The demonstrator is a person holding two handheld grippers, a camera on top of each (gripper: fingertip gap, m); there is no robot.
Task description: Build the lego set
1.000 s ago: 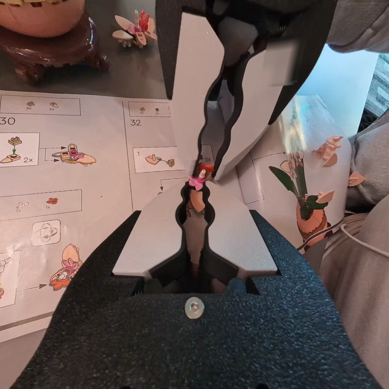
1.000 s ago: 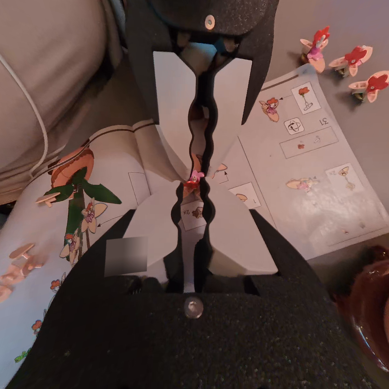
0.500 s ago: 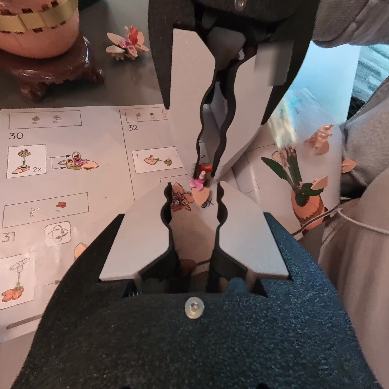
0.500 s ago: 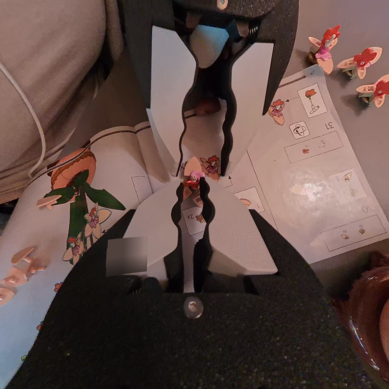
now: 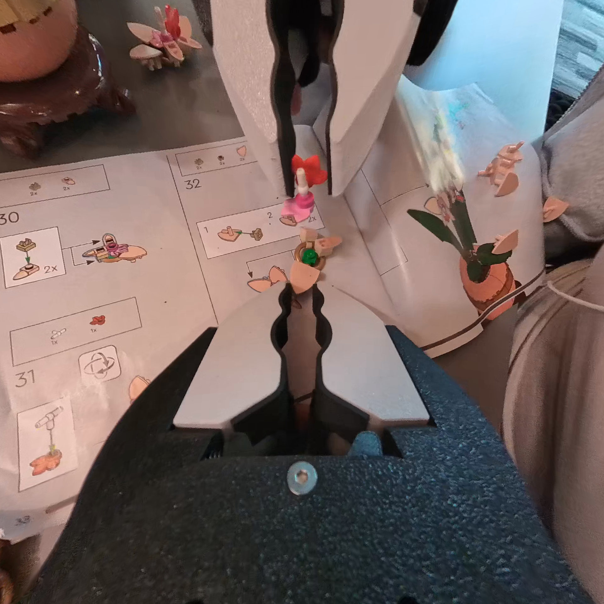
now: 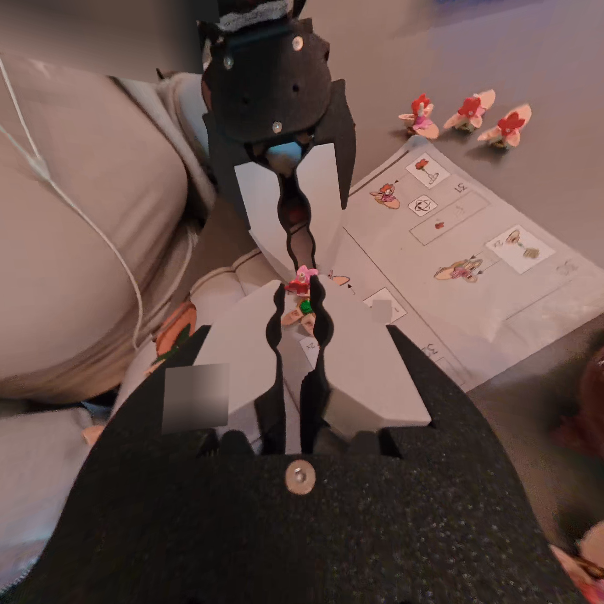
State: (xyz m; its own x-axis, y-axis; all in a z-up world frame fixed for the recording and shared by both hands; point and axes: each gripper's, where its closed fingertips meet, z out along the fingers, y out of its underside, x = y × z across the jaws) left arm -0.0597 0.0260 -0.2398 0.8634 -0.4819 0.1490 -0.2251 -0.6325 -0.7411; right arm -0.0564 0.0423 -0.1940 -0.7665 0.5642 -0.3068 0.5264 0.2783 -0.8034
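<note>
My left gripper [image 5: 299, 289] is shut on the pointed tip of a tan petal piece [image 5: 304, 276] that carries a gold ring and a green stud. The piece sticks out forward over the instruction booklet [image 5: 98, 277]. My right gripper [image 6: 296, 286] is shut on a red flower [image 6: 295, 287] with a white stick and a pink piece under it. In the left wrist view, the right gripper [image 5: 309, 192] holds the red flower [image 5: 310, 168] just beyond and apart from the petal piece. The right wrist view shows the petal piece [image 6: 295, 315] between its fingers, below the flower.
A finished flower [image 5: 163, 42] and a pot on a brown stand [image 5: 49, 81] sit at the back. Three finished flowers [image 6: 469, 112] stand beyond the booklet [image 6: 457, 294]. Loose tan petals [image 5: 503, 170] lie on the curled page. A person's grey clothing [image 5: 555, 392] is close by. Some 5 centimetres of space lies between my two pairs of fingers.
The left gripper opened, then closed on the petal tip. The right gripper drew back and up with the red flower, stick and pink piece, which now sit apart from the petal piece.
</note>
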